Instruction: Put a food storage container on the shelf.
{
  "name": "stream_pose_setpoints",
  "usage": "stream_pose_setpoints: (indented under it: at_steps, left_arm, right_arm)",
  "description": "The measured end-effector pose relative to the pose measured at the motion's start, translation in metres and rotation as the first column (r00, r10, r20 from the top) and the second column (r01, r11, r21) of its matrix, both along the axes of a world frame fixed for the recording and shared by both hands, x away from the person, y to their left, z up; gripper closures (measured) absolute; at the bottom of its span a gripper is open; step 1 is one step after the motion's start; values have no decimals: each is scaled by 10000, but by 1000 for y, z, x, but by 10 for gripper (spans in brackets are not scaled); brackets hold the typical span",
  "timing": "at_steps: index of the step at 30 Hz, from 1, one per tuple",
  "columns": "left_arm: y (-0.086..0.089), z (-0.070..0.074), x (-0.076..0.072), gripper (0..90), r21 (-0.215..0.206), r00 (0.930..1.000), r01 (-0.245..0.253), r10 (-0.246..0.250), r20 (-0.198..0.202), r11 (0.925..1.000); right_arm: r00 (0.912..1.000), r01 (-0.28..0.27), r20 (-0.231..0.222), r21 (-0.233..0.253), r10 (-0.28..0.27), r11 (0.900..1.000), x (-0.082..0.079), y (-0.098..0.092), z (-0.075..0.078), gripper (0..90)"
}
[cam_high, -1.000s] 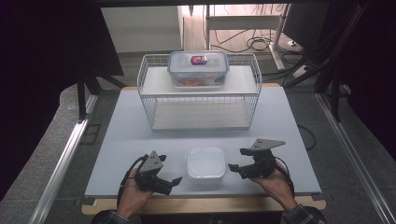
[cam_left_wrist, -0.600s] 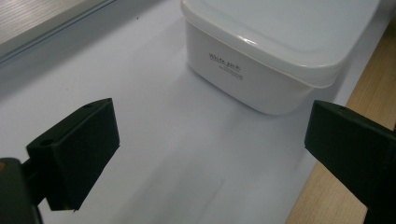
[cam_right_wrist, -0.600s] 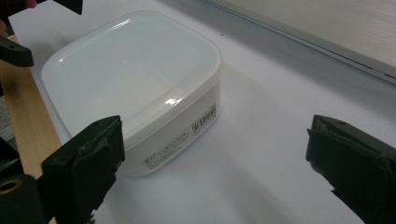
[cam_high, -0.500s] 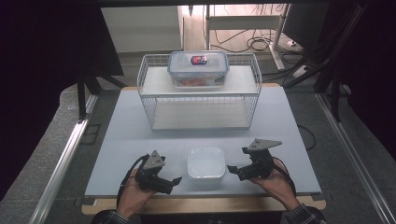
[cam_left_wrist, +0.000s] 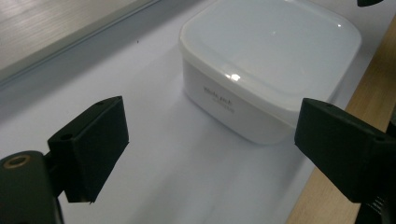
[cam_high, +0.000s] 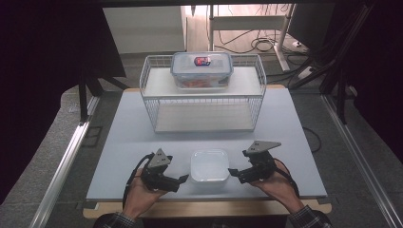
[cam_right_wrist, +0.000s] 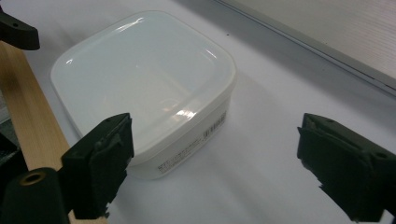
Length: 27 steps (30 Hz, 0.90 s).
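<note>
A small white lidded plastic box (cam_high: 209, 166) rests near the front edge of the white table (cam_high: 133, 137). My left gripper (cam_high: 183, 180) sits just to its left, open, jaws pointed at the box (cam_left_wrist: 271, 60) with nothing between them. On the other side my right gripper (cam_high: 234, 173) is open too, its jaws facing the box (cam_right_wrist: 144, 84) from close by without touching it.
A white wire rack (cam_high: 204, 95) stands at the back of the table, and on its top shelf sits a clear lidded container (cam_high: 202, 69) with a red and blue label. A wooden strip (cam_high: 209, 209) runs along the table's front edge.
Both grippers have crept slightly inward toward the white box. The box has not moved.
</note>
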<state>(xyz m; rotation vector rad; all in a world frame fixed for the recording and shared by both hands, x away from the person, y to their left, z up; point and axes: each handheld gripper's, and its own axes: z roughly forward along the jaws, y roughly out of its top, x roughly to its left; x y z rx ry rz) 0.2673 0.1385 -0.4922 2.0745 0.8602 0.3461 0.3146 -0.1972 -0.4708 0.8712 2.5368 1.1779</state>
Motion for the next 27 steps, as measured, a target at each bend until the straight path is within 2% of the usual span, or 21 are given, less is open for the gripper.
stream_pose_setpoints:
  at_steps: [2,7,10,12,14,16,18,19,22,23,25,27]
  left_arm:
    - [-4,3,3,106,-42,10000,77,-76,59,10000]
    - [-11,6,13,128,-274,9998,203,-203,31,9994]
    - [-12,5,20,138,-804,9995,188,-207,-226,9966]
    - [-14,4,25,133,-1038,9989,151,-195,-418,9945]
    - [-19,1,31,102,-1092,9969,78,-163,-771,9940]
    - [-25,-3,35,94,-948,9945,276,-369,-979,9951]
    - [-33,-8,36,80,-720,9908,453,-540,-1244,9964]
    - [-35,-9,36,79,-809,9887,531,-638,-1360,9953]
    - [-35,-11,36,91,-1102,9800,658,-851,-1800,9917]
    - [-35,-11,36,106,-1278,9752,722,-969,-1989,9892]
    - [-35,-14,35,126,-1524,9637,729,-1089,-2436,9856]
    - [-34,-13,31,141,-1580,9576,564,-982,-2710,9858]
  right_arm:
    - [10000,-46,-46,-154,46,9999,1,1,2,149]
    - [9998,25,-209,-43,-26,10000,4,7,4,207]
    - [9993,-100,-349,227,108,9997,7,10,3,227]
    - [9975,-169,-676,496,202,9986,10,12,1,228]
    - [9965,-258,-777,553,300,9981,12,16,-1,220]
    - [9957,-306,-865,437,343,9986,14,20,-5,195]
    - [9926,-378,-1145,340,414,9987,16,22,-10,179]
    - [9912,-427,-1239,288,460,9987,17,23,-13,168]
    - [9841,-428,-1701,563,518,9975,17,24,-15,177]
    - [9824,-485,-1774,595,584,9970,17,24,-15,194]
    - [9725,-665,-2181,778,821,9947,16,24,-15,237]
    - [9671,-720,-2383,767,884,9944,14,24,-15,242]
